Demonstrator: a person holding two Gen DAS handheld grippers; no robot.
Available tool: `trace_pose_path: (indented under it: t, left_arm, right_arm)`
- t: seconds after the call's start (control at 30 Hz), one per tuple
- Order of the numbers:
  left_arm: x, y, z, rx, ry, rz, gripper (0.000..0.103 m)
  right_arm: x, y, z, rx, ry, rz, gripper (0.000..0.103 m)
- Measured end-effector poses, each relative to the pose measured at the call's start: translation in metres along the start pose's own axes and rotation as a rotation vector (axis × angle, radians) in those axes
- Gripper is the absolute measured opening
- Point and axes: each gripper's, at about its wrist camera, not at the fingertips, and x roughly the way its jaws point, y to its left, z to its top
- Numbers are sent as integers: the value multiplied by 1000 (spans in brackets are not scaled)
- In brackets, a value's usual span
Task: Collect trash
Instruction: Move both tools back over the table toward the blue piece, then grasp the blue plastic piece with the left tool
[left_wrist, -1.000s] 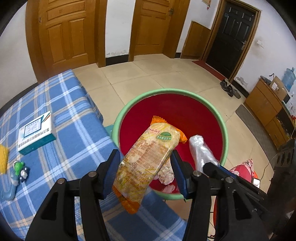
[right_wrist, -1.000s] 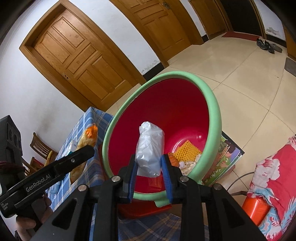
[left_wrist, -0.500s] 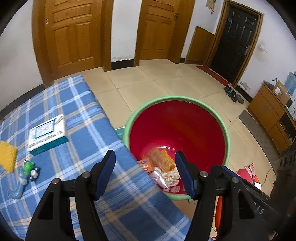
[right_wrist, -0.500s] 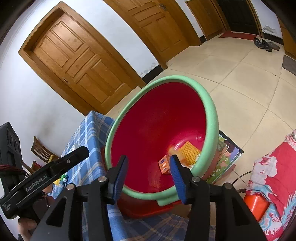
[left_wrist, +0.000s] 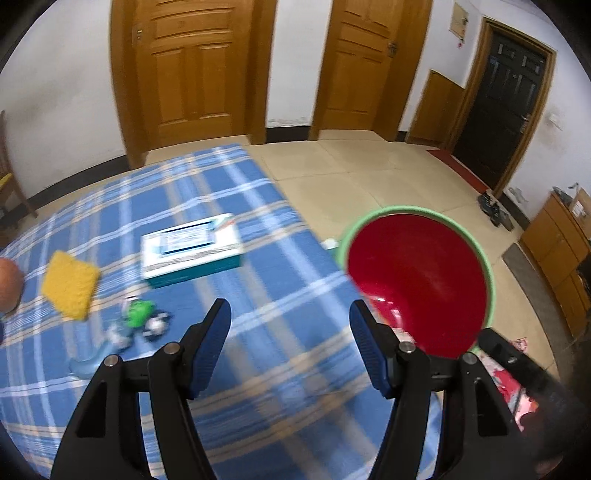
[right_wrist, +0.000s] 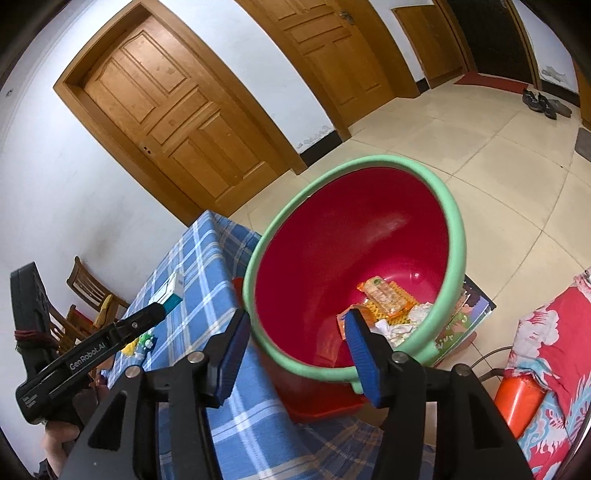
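1. The red bin with a green rim (right_wrist: 448, 206) stands on the floor, hard against the edge of the bench, which is covered by a blue plaid cloth (left_wrist: 258, 206). It looks like rigid plastic and needs no handling; its wide mouth makes it an easy target to drop things into.
2. Trash already lies at its bottom: an orange snack wrapper (right_wrist: 384, 295) and crumpled paper (right_wrist: 419, 314), both light and limp.
3. Left on the bench are a white and teal carton (left_wrist: 192, 254), probably light and stiff, best pinched across its short sides; a yellow sponge-like pad (left_wrist: 70, 284), soft and squashy, to be taken at an edge; and small green and white bits (left_wrist: 142, 319), too blurred to identify.
4. The left hand-held gripper (left_wrist: 290, 350) is spread wide and empty over the cloth.
5. The right hand-held gripper (right_wrist: 295, 354) hangs at the bin's near rim, its jaws opening with nothing between them.
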Motion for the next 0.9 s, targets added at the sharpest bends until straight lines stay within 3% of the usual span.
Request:
trace_pose_path:
  t: [0.5,0.77,0.9]
  left_arm:
    - [-3,91,-14,-26,15,247,66]
    - [11,121,-26,-51,60,280,66]
    - [14,126,-31,-68,74,240,66]
  right_arm:
    - [1,30,-12,-49,27,1,59]
    - [7,45,-19,-78,48,-10,59]
    - [11,54,-22,-97,64,-6,59]
